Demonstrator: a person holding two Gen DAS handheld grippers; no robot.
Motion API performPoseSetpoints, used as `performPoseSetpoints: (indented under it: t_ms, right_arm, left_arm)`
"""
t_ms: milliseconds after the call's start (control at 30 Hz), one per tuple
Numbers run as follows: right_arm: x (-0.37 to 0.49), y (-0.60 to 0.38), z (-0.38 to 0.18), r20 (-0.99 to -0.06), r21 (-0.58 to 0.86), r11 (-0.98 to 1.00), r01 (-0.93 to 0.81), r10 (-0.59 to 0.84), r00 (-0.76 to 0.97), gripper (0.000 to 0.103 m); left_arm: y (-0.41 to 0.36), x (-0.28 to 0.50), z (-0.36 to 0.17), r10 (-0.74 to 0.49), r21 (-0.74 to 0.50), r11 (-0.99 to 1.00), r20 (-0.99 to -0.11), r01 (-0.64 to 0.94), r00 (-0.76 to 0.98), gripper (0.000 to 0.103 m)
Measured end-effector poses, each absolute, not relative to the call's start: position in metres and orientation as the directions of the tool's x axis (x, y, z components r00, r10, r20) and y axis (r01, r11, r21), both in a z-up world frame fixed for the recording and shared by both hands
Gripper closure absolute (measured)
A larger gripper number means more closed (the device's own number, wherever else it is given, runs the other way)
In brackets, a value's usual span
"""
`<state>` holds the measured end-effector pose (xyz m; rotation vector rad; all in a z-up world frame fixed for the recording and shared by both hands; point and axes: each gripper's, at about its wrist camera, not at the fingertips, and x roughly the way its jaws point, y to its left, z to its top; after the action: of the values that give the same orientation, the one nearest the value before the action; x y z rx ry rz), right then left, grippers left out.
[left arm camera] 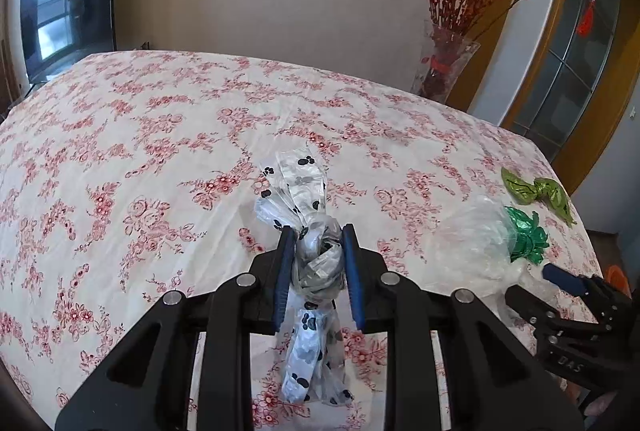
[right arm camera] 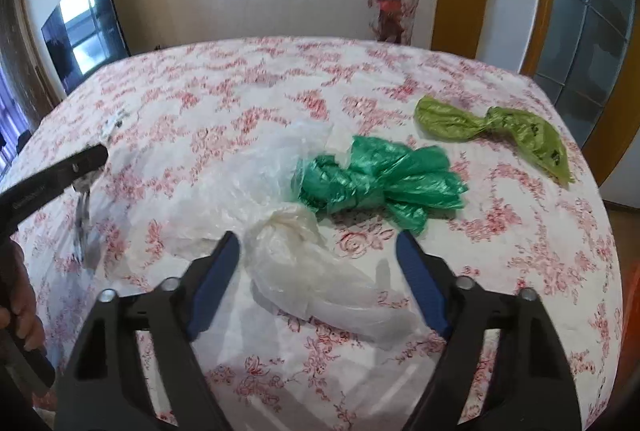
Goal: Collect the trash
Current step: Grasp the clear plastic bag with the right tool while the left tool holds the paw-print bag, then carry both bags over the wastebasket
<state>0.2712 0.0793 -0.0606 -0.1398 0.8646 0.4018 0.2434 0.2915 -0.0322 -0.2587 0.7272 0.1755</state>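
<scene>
The left tongs (left arm camera: 316,263) were pressed onto a knotted plastic bag (left arm camera: 310,259), thin and crinkled, white with black paw prints. Their blue pads (left arm camera: 285,271) squeezed the grey-looking knot from both sides, and the bag's loose ends fanned out above and trailed limply below the grip. It hung over the table (left arm camera: 120,151), which was covered in a cream cloth printed with red-pink roses and creased in soft folds.

The right tongs (right arm camera: 318,263) stood spread wide above the cloth, pinching nothing. Between their blue pads (right arm camera: 218,283) lay a clear bag (right arm camera: 288,243), filmy and milky, twisted into a soft knot with a long flat tail running toward the near right. Touching its far side was a dark green bag (right arm camera: 372,179), glossy and bunched into a crumpled knot with ruffled ends. Farther toward the right edge of the table, apart from the others, lay a light green bag (right arm camera: 492,131), duller, twisted tight in the middle like a sweet wrapper, with some small dark print on one lobe.

Beyond the table's far edge stood a glass vase (left arm camera: 444,71) of stiff red-budded branches, and a dark flat screen (left arm camera: 68,7) leaned at the far left.
</scene>
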Motion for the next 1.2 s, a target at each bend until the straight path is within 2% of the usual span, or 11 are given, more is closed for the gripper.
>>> performPoseSetpoints:
  t_ms: [33,100,167,200,600,1200]
  right_arm:
    - [0.271,0.080,-0.063,-0.770,0.047,0.914,-0.403,0.290,0.568,0.038]
    - [0.269,0.080,-0.066,-0.775,0.051,0.912,-0.408,0.294,0.560,0.055]
    - [0.266,0.079,-0.065,-0.773,0.049,0.910,-0.412,0.296,0.562,0.066]
    - [0.263,0.077,-0.064,-0.769,0.051,0.908,-0.415,0.301,0.564,0.068]
    - [0.231,0.032,-0.024,-0.682,0.089,0.916,-0.392,0.343,0.646,0.070]
    - [0.196,-0.134,0.006,-0.567,0.053,0.998,-0.023,0.049,0.823,0.070]
  left_arm:
    - [0.292,0.243,-0.033,0.069,-0.173,0.953,-0.677,-0.249,0.733,0.079]
    - [0.293,0.243,-0.034,0.067,-0.176,0.952,-0.680,-0.252,0.730,0.079]
    - [0.292,0.243,-0.034,0.066,-0.177,0.951,-0.682,-0.252,0.728,0.079]
    - [0.291,0.243,-0.033,0.066,-0.176,0.952,-0.682,-0.251,0.728,0.079]
    - [0.258,0.245,-0.025,0.025,-0.165,0.969,-0.680,-0.186,0.732,0.079]
    - [0.131,0.252,-0.004,-0.175,-0.185,0.980,-0.665,0.066,0.726,0.079]
